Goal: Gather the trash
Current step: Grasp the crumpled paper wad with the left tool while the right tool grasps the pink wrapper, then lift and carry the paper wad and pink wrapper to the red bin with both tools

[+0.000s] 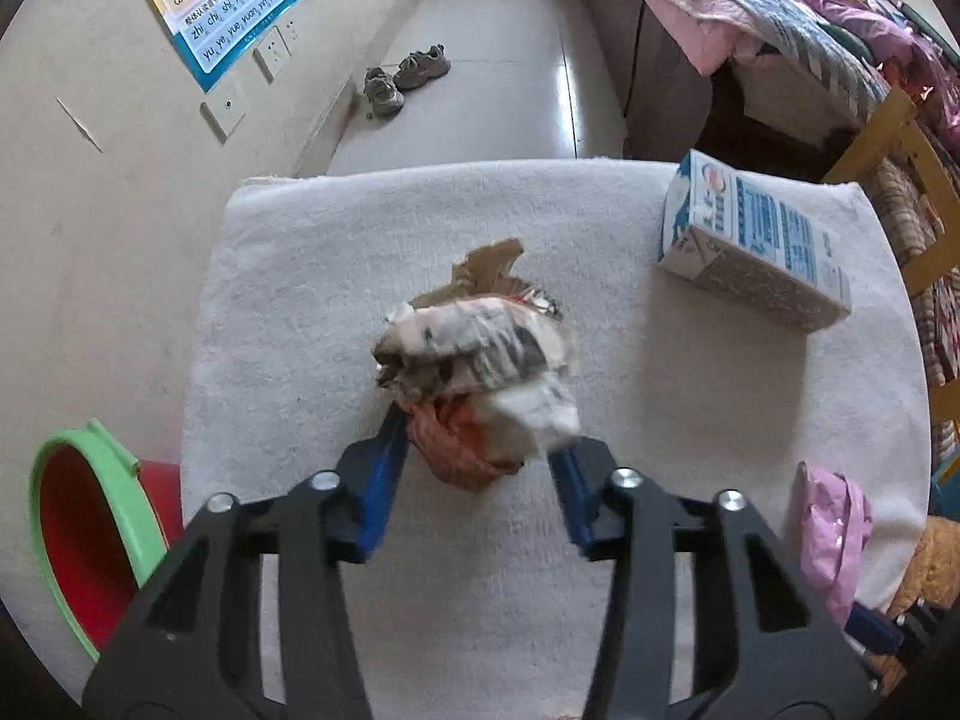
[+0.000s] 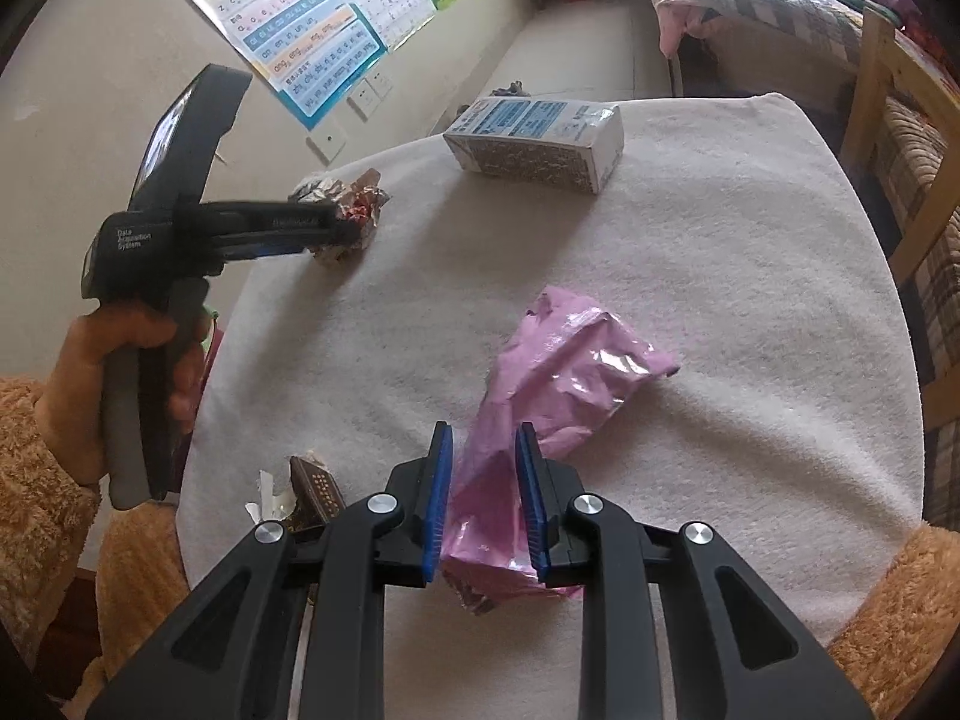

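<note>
My left gripper [image 1: 480, 432] is shut on a crumpled wad of wrappers [image 1: 480, 354] and holds it over the white cloth-covered table [image 1: 300, 276]; it also shows in the right wrist view [image 2: 342, 222]. My right gripper [image 2: 483, 450] is closed on a pink plastic bag [image 2: 564, 372] lying on the table near its front edge. A blue and white milk carton [image 1: 750, 240] lies on its side at the far right of the table, also visible in the right wrist view [image 2: 534, 138].
A red bin with a green rim [image 1: 84, 528] stands on the floor left of the table. A small brown wrapper scrap [image 2: 312, 492] lies at the table's near left edge. A bed and a wooden chair stand to the right. Shoes [image 1: 408, 75] lie on the floor beyond.
</note>
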Action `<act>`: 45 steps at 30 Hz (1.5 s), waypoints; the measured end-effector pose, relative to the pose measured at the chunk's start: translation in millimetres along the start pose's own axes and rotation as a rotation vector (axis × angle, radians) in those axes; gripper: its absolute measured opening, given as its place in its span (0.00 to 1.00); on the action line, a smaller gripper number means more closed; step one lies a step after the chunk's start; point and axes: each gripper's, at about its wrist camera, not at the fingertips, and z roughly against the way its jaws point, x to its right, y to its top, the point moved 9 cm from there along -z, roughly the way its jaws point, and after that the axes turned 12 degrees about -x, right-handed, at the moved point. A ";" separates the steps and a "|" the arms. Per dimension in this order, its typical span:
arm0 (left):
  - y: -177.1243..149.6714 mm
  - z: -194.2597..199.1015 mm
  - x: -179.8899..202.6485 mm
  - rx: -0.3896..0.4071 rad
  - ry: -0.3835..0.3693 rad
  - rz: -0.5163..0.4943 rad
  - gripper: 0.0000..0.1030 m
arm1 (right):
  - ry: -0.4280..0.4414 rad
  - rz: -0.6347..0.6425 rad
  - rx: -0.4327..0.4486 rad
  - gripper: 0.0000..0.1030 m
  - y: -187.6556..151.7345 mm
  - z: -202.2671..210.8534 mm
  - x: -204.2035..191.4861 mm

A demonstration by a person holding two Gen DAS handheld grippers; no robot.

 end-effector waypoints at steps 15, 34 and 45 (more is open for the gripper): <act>-101.9 48.7 -17.5 0.019 -0.139 0.095 0.38 | -0.045 0.056 -0.033 0.44 -5.5 -5.2 -15.6; -144.9 31.5 -21.6 -0.017 -0.173 0.159 0.58 | -0.090 0.043 -0.032 0.52 -7.9 -6.3 -12.3; -151.3 27.8 -27.3 -0.031 -0.202 0.196 0.38 | -0.094 0.053 -0.096 0.19 -17.8 -28.9 -11.7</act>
